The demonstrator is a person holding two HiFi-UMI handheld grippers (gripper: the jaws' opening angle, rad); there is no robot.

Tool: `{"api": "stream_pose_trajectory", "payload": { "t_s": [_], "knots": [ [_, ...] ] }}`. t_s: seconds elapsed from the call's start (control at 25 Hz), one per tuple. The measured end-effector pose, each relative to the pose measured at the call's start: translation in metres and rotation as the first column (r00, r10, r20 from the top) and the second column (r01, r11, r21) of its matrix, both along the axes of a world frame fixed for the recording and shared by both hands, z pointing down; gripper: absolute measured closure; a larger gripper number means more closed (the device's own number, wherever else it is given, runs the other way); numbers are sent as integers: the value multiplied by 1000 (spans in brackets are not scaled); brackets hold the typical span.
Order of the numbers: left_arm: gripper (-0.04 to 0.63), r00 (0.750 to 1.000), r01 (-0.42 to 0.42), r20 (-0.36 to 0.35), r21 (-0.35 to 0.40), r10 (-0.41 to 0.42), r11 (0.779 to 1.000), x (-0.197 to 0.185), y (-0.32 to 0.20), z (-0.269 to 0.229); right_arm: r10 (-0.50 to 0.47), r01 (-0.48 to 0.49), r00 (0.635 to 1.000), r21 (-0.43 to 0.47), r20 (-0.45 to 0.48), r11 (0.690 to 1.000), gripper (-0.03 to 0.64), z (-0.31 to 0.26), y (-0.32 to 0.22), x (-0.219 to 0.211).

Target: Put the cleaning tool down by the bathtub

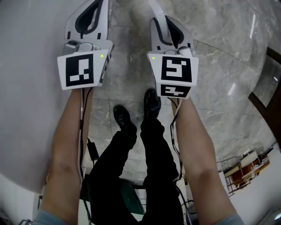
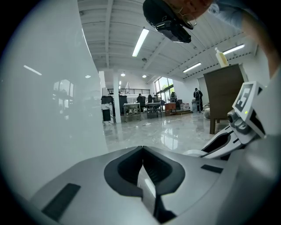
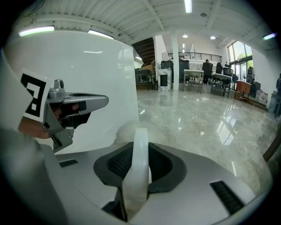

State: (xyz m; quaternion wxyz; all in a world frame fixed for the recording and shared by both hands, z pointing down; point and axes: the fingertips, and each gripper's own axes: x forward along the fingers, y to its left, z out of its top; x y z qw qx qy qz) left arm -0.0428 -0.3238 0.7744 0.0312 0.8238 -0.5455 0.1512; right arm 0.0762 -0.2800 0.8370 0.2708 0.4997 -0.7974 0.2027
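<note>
The cleaning tool's white handle (image 3: pixel 137 176) stands upright between the jaws of my right gripper (image 3: pixel 140 147), which is shut on it. Its pale, fluffy head (image 3: pixel 123 132) shows just beyond the jaws, close to the bathtub's curved white wall (image 3: pixel 88 66). In the head view the right gripper (image 1: pixel 169 27) points at the marble floor beside the bathtub (image 1: pixel 30 88), with the cleaning tool's handle (image 1: pixel 156 9) sticking out past it. My left gripper (image 2: pixel 142 163) is shut with nothing in it, right beside the bathtub's wall (image 2: pixel 48 114). From above, the left gripper (image 1: pixel 89 15) hangs over the tub's edge.
The person's black shoes (image 1: pixel 151 103) stand on the glossy marble floor (image 1: pixel 219 52) beside the tub. A dark wooden cabinet (image 2: pixel 224 94) with a bottle (image 2: pixel 221 57) on top stands to the right. Tables, chairs and people are far across the hall.
</note>
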Motion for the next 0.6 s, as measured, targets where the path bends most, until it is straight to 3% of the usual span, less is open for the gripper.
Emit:
{"api": "stream_pose_trajectory", "payload": {
  "t_s": [0.28,0.6],
  "knots": [
    [580,1000,-13,-19,-9,12,1000,9,-7,7,-19,19,1000,11,-8,1000,511,3,-25,-5],
    [580,1000,-11,-29,-23,11,1000,9,-3,19,-50,49,998,-27,-27,998,511,31,-16,-12]
  ]
}}
